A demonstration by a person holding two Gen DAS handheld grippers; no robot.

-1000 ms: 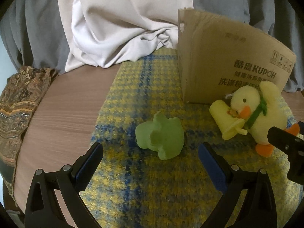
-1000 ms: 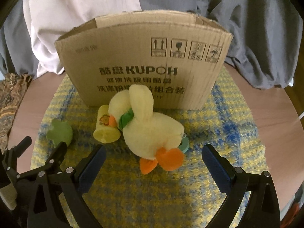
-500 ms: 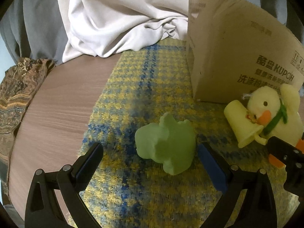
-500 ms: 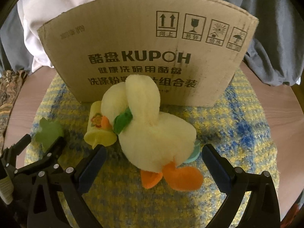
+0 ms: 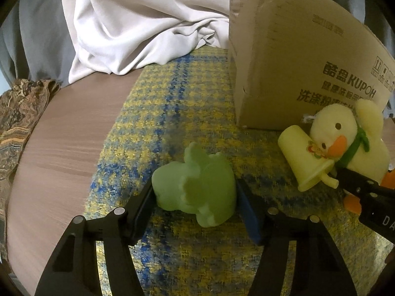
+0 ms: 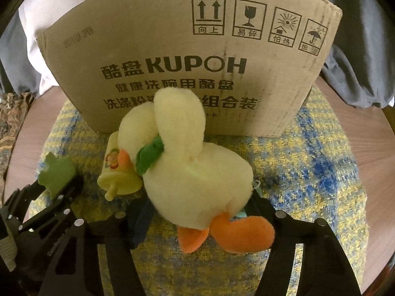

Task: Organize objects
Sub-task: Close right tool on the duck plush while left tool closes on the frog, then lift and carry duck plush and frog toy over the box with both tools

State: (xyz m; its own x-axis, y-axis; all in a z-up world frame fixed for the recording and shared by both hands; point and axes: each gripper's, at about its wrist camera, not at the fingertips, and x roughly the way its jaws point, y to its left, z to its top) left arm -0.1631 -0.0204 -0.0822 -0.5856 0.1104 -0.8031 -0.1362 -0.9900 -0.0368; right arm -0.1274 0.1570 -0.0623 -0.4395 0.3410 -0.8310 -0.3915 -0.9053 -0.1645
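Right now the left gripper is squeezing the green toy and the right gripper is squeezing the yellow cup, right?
Not quite. The right gripper is squeezing the plush duck, as the right wrist view shows; the yellow cup lies beside it. The left gripper does squeeze the green toy.

Round wooden tabletop [image 5: 56, 148] under my view; yellow-blue woven mat [image 5: 177, 103] across its middle, white cloth [image 5: 138, 22] and grey drape [image 6: 365, 49] bunched along the far edge.

Tall brown cardboard box [image 6: 187, 56] walls off the back, with the yellow plush duck [image 6: 192, 172] and pale yellow plastic cup [image 5: 305, 159] crowding its front. Bare wooden tabletop [image 5: 61, 148] lies open on the left.
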